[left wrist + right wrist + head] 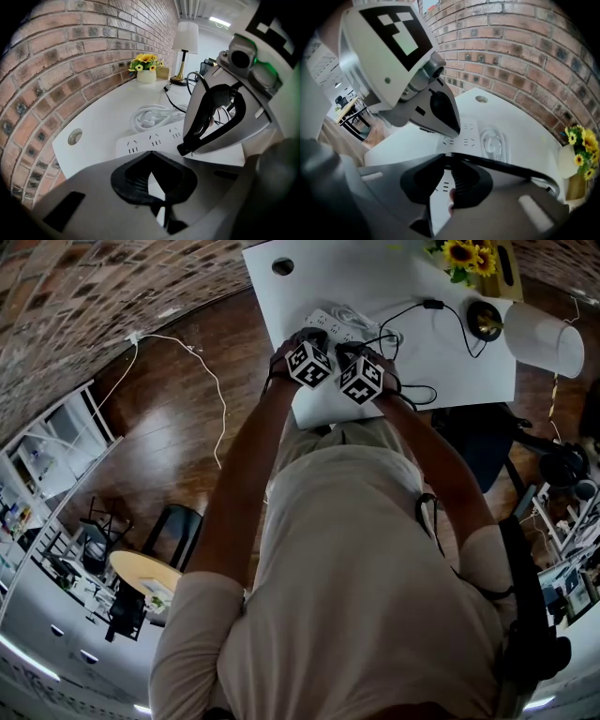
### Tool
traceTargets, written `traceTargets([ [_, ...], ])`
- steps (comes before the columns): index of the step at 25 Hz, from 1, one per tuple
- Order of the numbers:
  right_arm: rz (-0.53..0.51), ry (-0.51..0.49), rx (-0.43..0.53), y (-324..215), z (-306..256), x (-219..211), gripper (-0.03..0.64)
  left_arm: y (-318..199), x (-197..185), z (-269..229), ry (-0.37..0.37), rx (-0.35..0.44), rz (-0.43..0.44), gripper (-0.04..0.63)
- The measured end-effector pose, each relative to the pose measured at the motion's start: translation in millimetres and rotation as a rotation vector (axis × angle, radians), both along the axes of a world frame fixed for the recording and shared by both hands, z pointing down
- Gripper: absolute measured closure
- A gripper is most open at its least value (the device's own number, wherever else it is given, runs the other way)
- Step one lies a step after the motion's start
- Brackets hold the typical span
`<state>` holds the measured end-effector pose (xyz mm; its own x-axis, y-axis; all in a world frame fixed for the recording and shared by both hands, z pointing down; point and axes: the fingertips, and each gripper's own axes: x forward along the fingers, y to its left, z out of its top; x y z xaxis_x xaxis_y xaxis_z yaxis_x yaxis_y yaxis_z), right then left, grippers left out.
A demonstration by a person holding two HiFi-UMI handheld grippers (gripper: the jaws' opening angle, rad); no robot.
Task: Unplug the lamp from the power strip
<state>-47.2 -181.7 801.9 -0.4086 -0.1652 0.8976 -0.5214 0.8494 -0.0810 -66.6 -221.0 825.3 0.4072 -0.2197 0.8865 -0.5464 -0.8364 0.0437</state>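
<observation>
The white power strip (pixel 328 322) (pixel 150 140) (pixel 461 133) lies on the white table (pixel 450 371). My right gripper (pixel 358 351) (pixel 449 159) is shut on the lamp's black plug at the strip; the plug itself is mostly hidden. The black cable (pixel 506 166) (pixel 450 320) runs off from the jaws' tips toward the lamp (pixel 544 338) (pixel 185 42). My left gripper (pixel 314 337) (pixel 151 157) is shut with its tips together just over the strip, close beside the right gripper's fingers (pixel 211 117).
A coiled white cord (pixel 150 117) (pixel 494 143) lies behind the strip. A sunflower pot (pixel 469 257) (pixel 146 65) stands by the brick wall (pixel 70 70). A cable hole (pixel 282 266) marks the table's left end. A dark chair (pixel 478 442) stands on the right.
</observation>
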Motion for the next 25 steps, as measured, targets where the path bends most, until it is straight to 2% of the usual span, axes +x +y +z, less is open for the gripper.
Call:
traceTargets([
  [15, -0.038, 0.045, 0.014, 0.9, -0.8, 0.8, 0.569, -0.7, 0.5, 0.3, 0.002, 0.0, 0.006, 0.592],
  [20, -0.06, -0.025, 0.096, -2.5, -41.5, -6.2, 0.571, 0.7, 2.0, 0.4, 0.008, -0.008, 0.005, 0.591],
  [25, -0.055, -0.04, 0.042, 15.4, -46.3, 4.6, 0.571, 0.9, 0.8, 1.1, 0.007, -0.018, 0.004, 0.591],
])
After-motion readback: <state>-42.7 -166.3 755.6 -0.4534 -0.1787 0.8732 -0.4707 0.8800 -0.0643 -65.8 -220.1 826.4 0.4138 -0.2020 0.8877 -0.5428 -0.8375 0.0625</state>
